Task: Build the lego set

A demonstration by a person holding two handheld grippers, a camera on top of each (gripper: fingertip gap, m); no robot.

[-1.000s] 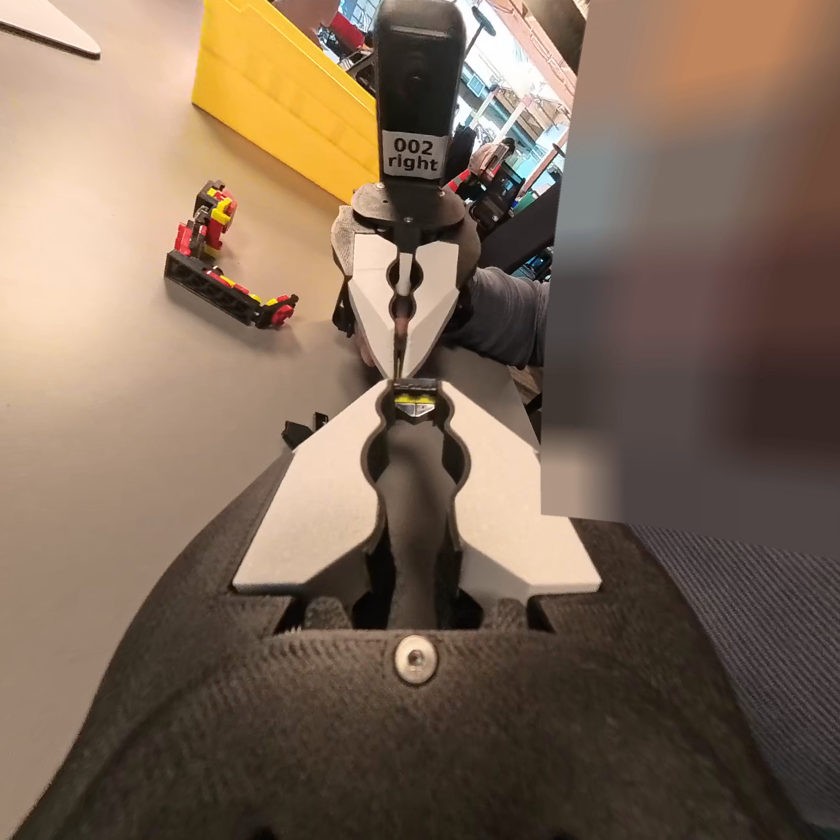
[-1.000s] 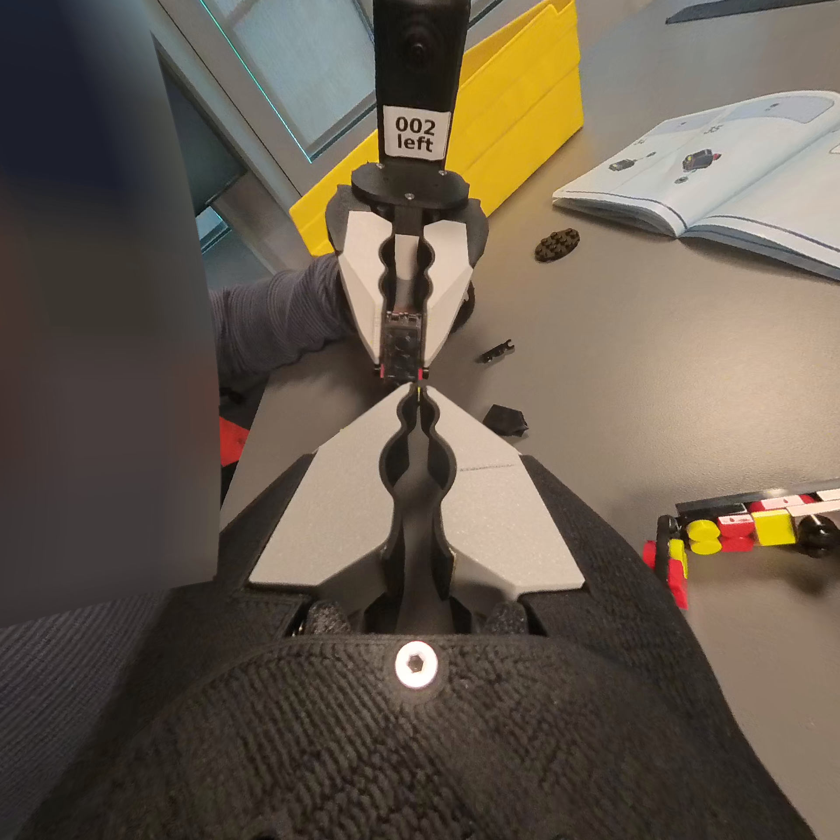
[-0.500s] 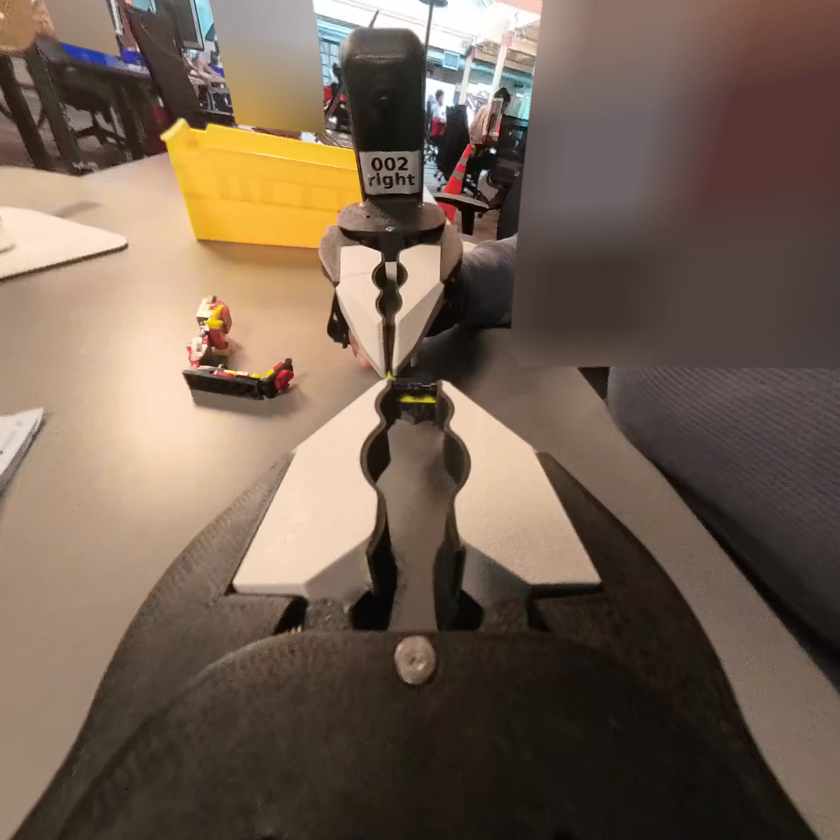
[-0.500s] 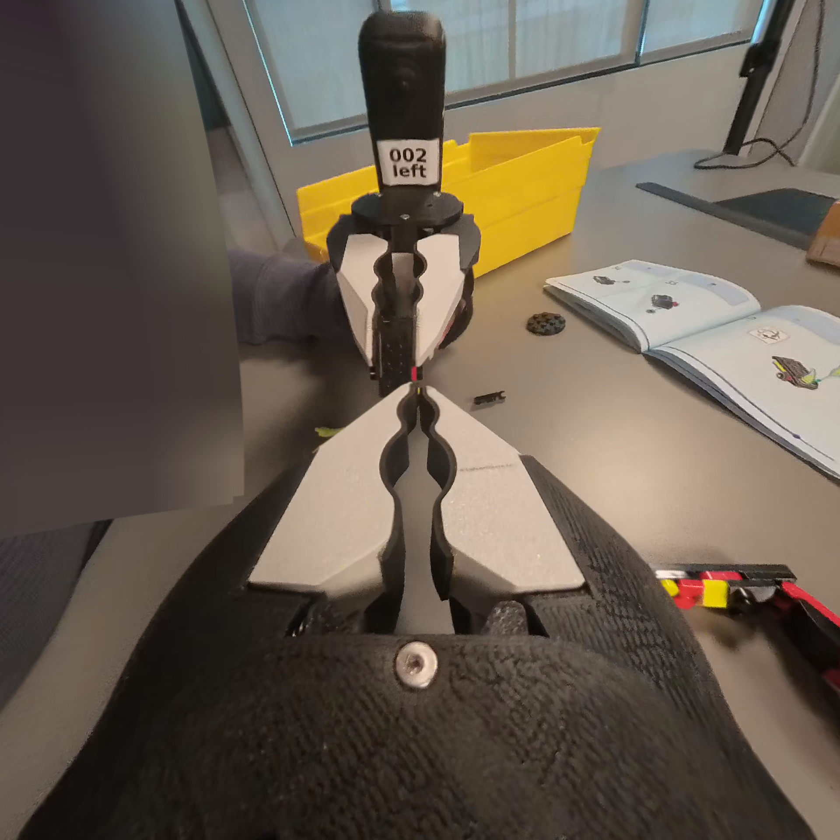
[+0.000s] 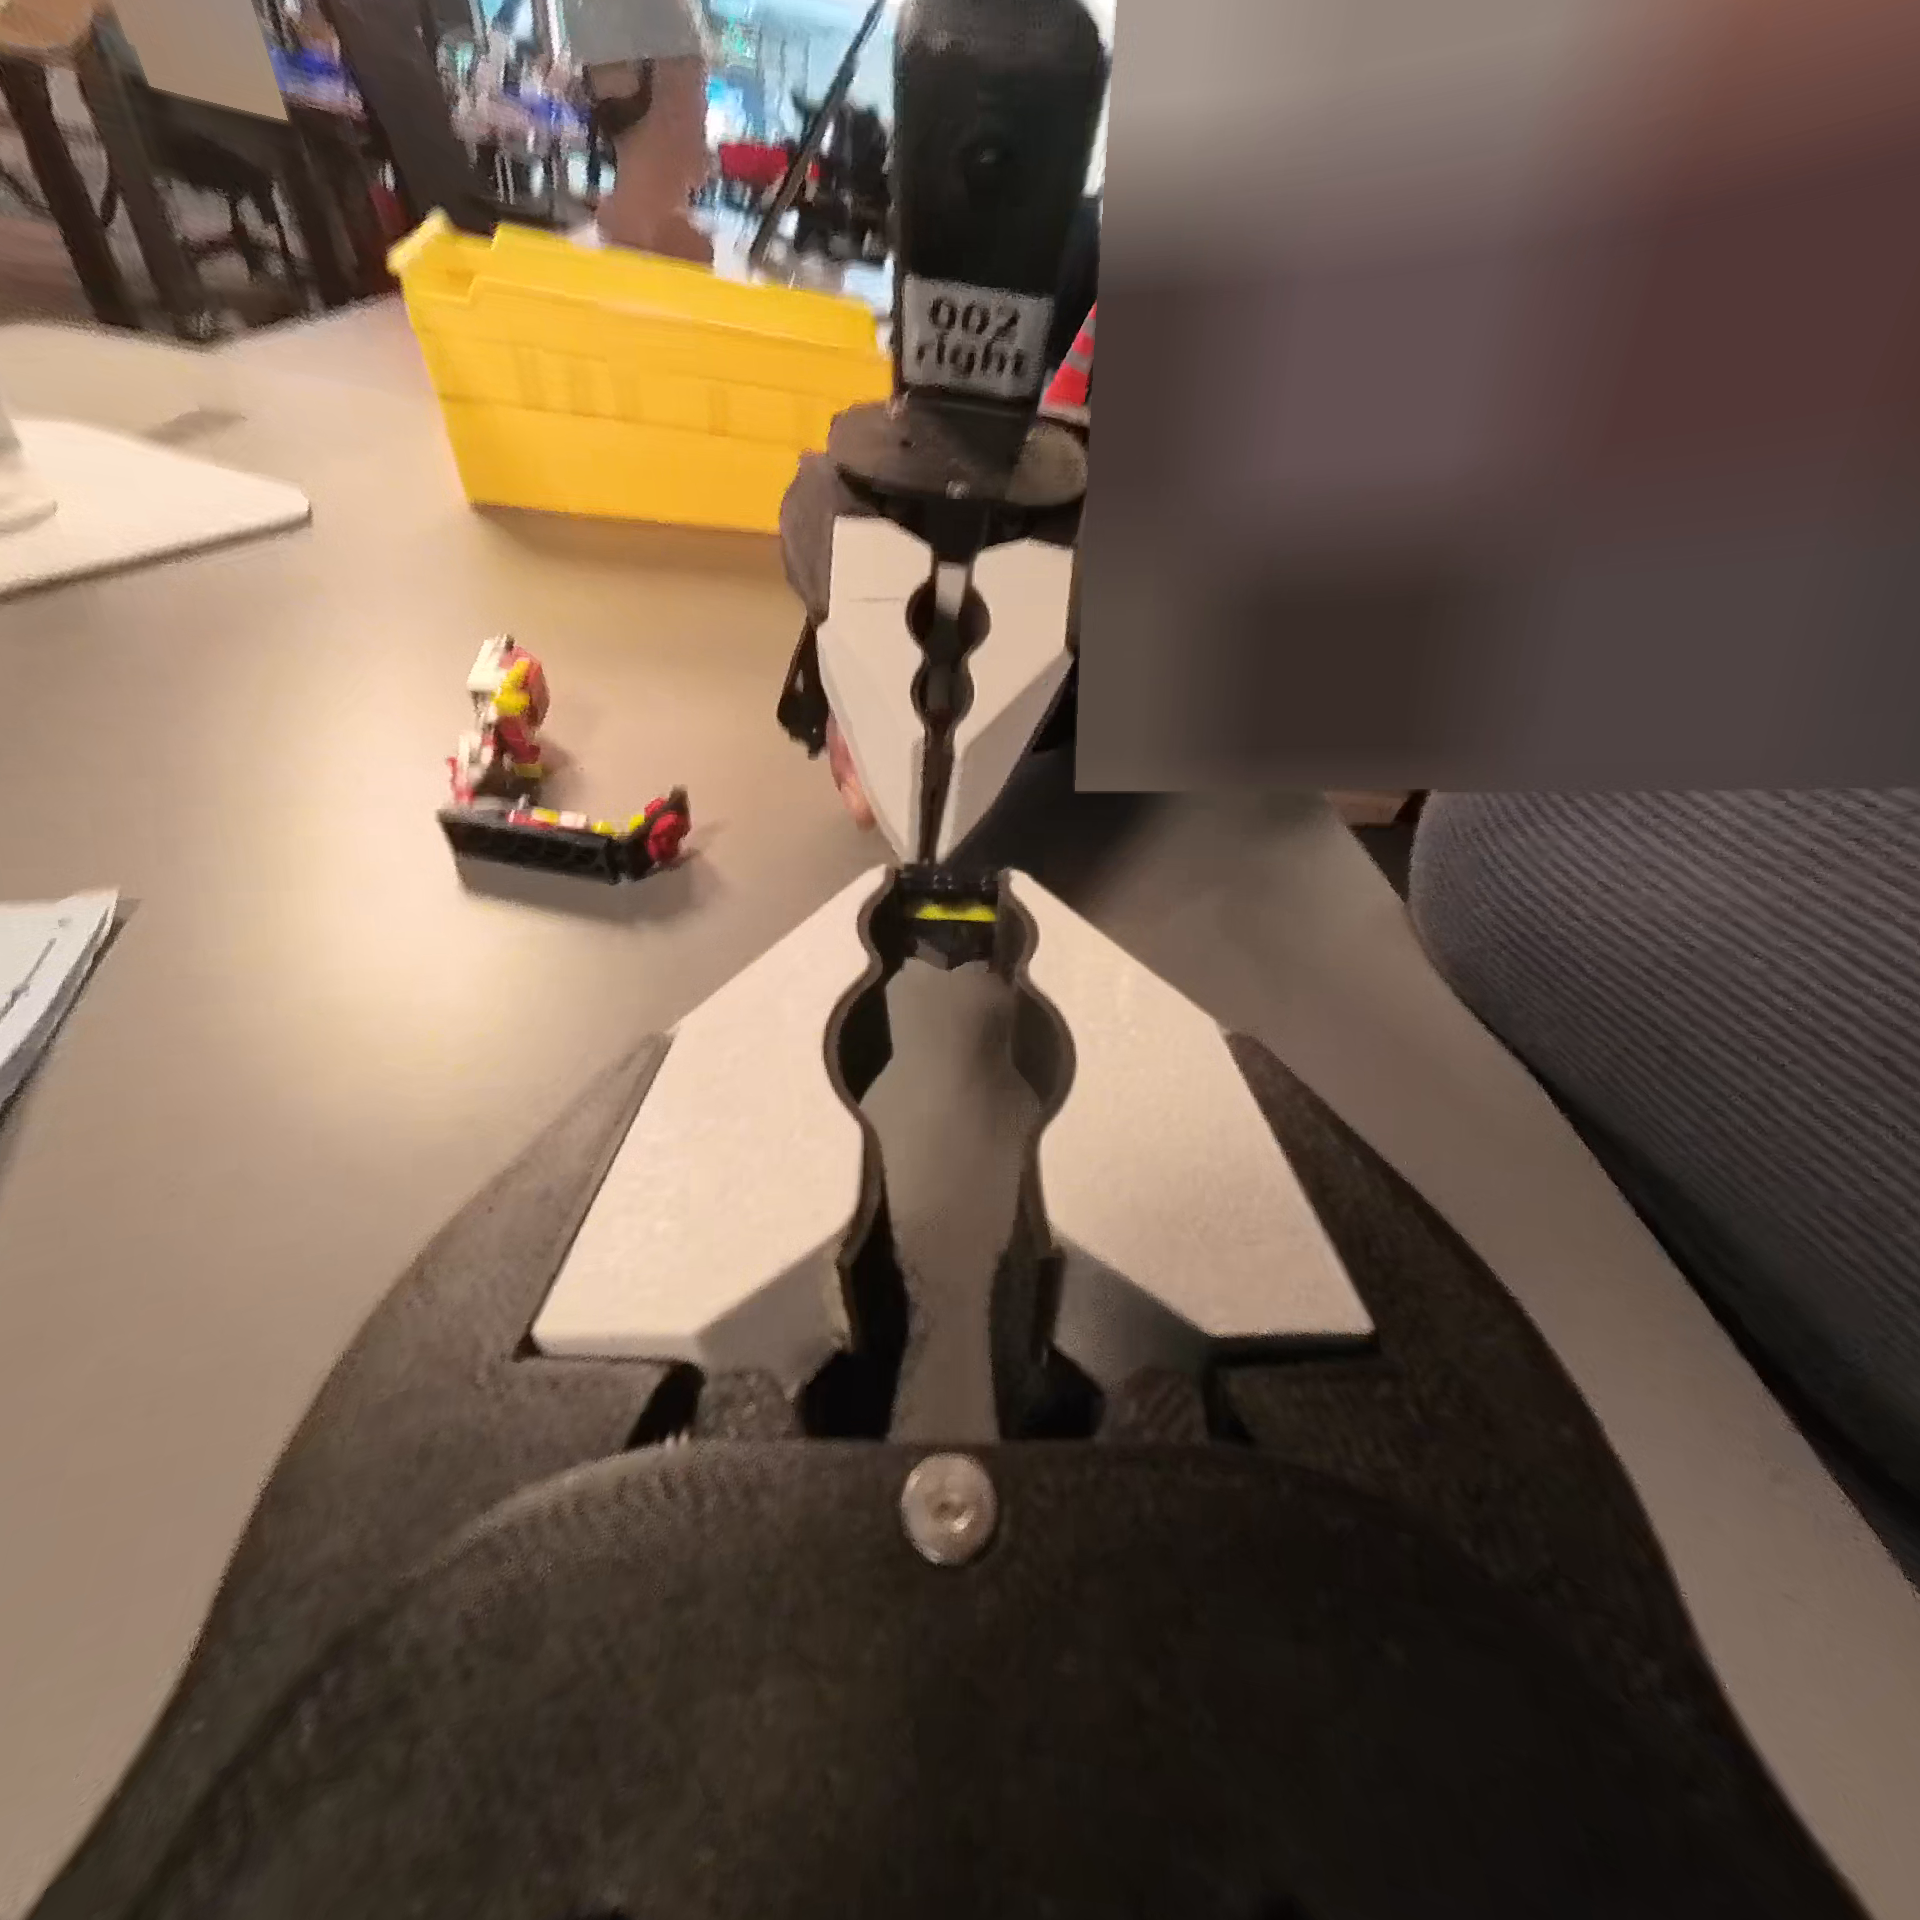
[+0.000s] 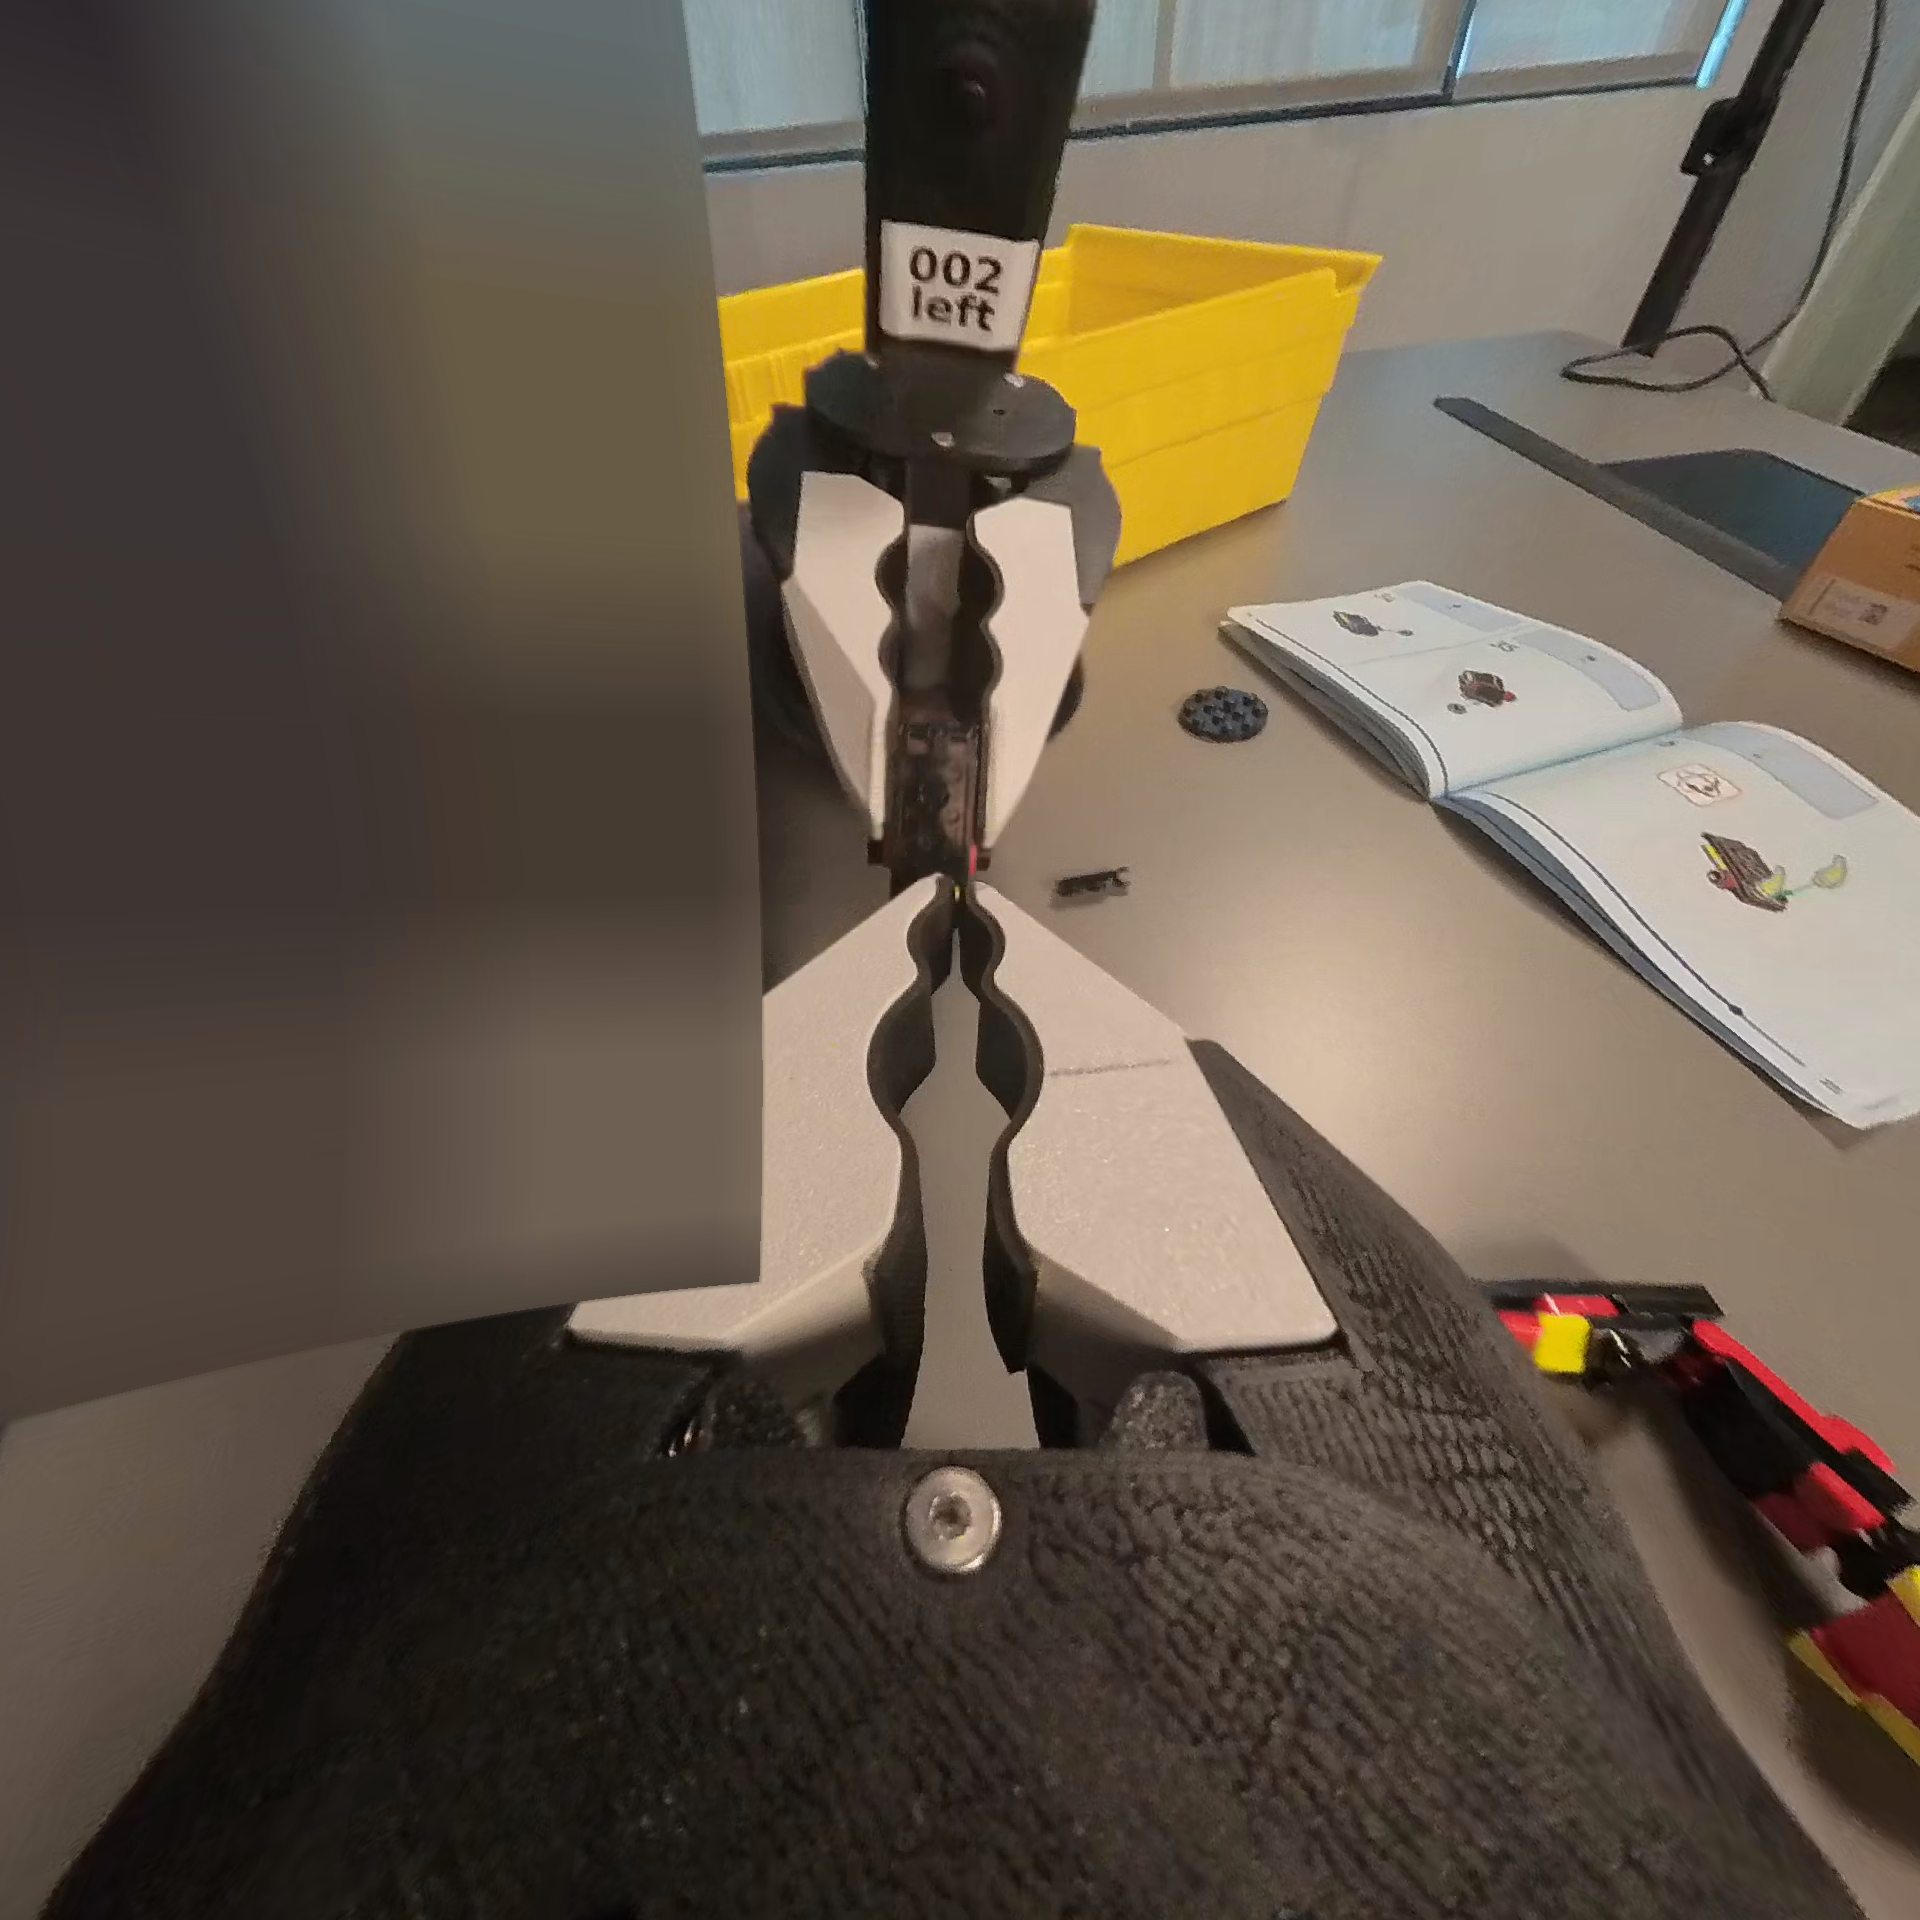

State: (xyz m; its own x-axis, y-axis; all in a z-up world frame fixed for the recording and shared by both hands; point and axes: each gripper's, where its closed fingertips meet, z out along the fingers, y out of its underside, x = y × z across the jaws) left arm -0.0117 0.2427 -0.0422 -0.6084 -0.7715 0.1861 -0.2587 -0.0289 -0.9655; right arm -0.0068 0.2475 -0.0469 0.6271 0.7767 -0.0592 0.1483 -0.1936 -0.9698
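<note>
A: Holding status first. What does each unit carry?

B: The left gripper (image 5: 943, 899) has its fingers (image 5: 748, 1122) set at a narrow gap, clamped on a small black lego sub-assembly (image 5: 948, 914) with a yellow strip, seated at the tips. The right gripper (image 6: 954, 914) has its fingers (image 6: 1101, 1122) drawn almost together; a tiny yellow-and-red part appears pinched at the tips, too small to identify. Both units meet tip to tip above the tabletop (image 5: 260, 987).

A: Where is the rest of the set?

B: 1 partial build (image 5: 566, 831) in black, red and yellow lies on the tabletop, well apart from the grippers, left in the left wrist view. A round black plate (image 6: 1224, 715) and a small black piece (image 6: 1091, 883) lie near the open instruction booklet (image 6: 1558, 821). A yellow bin (image 6: 1195, 384) stands behind.

A: Handling characteristics?

B: Judged rigid, light and smooth-sided. The parts should not deform, but they may twist or pop out under off-axis pressure. Grip the sub-assembly on 2 flat opposite faces, leaving the studs clear. Press straight along the joint axis; a skewed push risks separating bricks already joined.
</note>
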